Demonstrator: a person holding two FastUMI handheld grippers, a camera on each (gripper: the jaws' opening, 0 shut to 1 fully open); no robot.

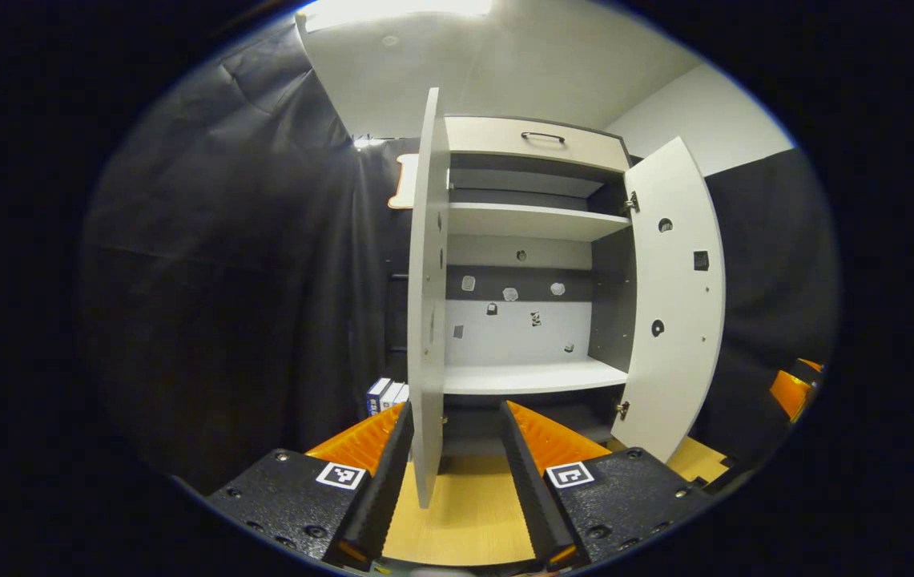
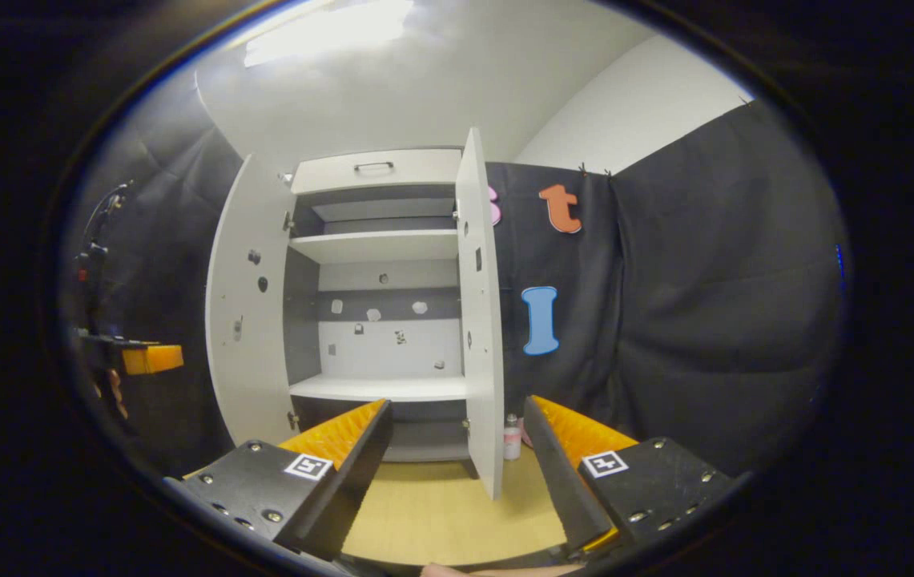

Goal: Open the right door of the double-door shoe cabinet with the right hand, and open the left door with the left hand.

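Both doors of the shoe cabinet (image 1: pixel 529 240) stand swung wide, the left door (image 1: pixel 428 304) edge-on between the parted fingers of the left gripper (image 1: pixel 457 457). The right door (image 2: pixel 479 312) sits likewise before the right gripper (image 2: pixel 457 449), spread and holding nothing. The task looks essentially complete.

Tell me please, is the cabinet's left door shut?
No, the left door stands swung out edge-on, baring the shelves.

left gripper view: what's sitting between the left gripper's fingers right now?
The left door, seen edge-on, stands in the gap of the left gripper; its fingers are spread, not pressing it.
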